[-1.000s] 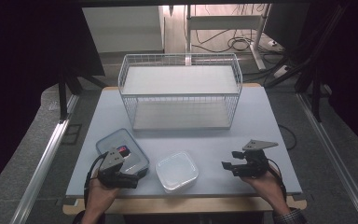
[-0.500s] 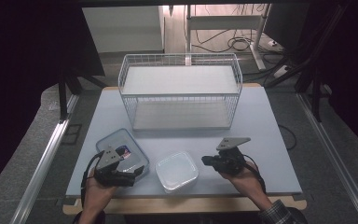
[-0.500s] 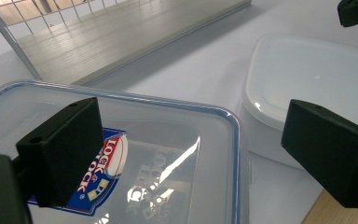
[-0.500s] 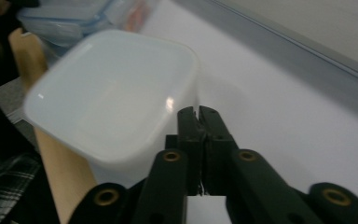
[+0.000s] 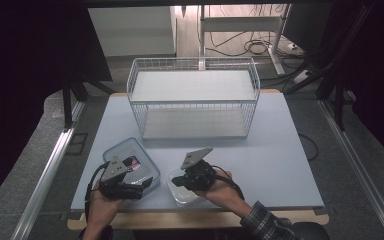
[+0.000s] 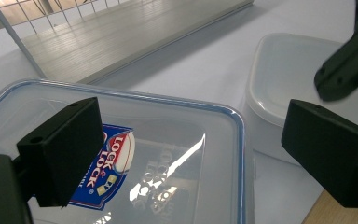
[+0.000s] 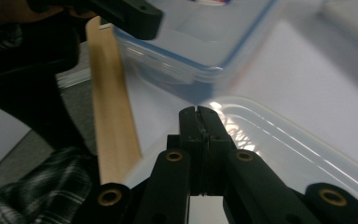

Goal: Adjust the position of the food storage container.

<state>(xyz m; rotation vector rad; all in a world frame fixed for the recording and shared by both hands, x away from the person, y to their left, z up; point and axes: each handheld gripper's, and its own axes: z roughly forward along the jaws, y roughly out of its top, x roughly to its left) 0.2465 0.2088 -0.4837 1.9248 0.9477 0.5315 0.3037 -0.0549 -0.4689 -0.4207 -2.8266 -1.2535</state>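
My right gripper has its jaws pressed together with nothing between them, over the clear plastic container at lower centre. My left gripper stands wide open above the blue-rimmed clear lid at lower left, gripping nothing. Motion blur smears the lid's far edge in the right gripper view.

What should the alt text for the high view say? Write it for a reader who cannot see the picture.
A person's two hands hold grippers at the near edge of a pale table: the left gripper, open, over a clear lid, the right gripper, shut, over an open tub. A white wire basket stands behind them.
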